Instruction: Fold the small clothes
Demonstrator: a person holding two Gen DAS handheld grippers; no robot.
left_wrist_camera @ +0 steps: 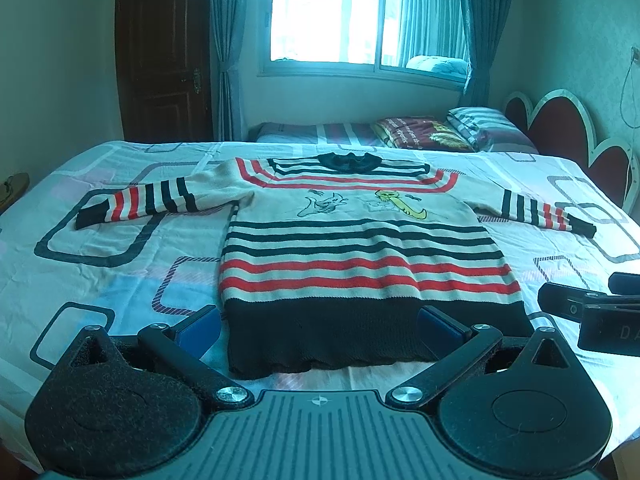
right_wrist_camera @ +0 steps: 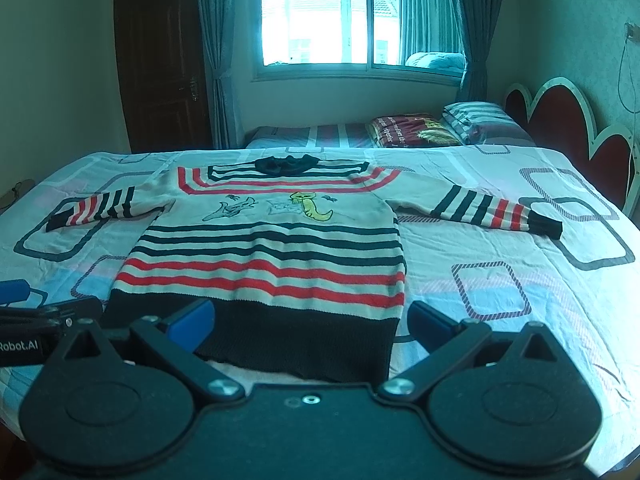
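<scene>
A small striped sweater (left_wrist_camera: 360, 252) lies flat and face up on the bed, sleeves spread to both sides, dark hem nearest me; it also shows in the right wrist view (right_wrist_camera: 272, 256). My left gripper (left_wrist_camera: 320, 326) is open and empty, just above the hem's left part, with its blue pads (left_wrist_camera: 198, 330) either side of the dark band. My right gripper (right_wrist_camera: 310, 322) is open and empty over the hem's right corner. Each gripper shows at the edge of the other's view, the right one (left_wrist_camera: 588, 312) and the left one (right_wrist_camera: 40, 320).
The bed sheet (left_wrist_camera: 120, 280) is pale with rounded-square prints. Pillows and a folded blanket (left_wrist_camera: 424, 132) lie at the far end by a red headboard (left_wrist_camera: 560, 128). A window, curtains and a dark door (left_wrist_camera: 164, 60) stand behind.
</scene>
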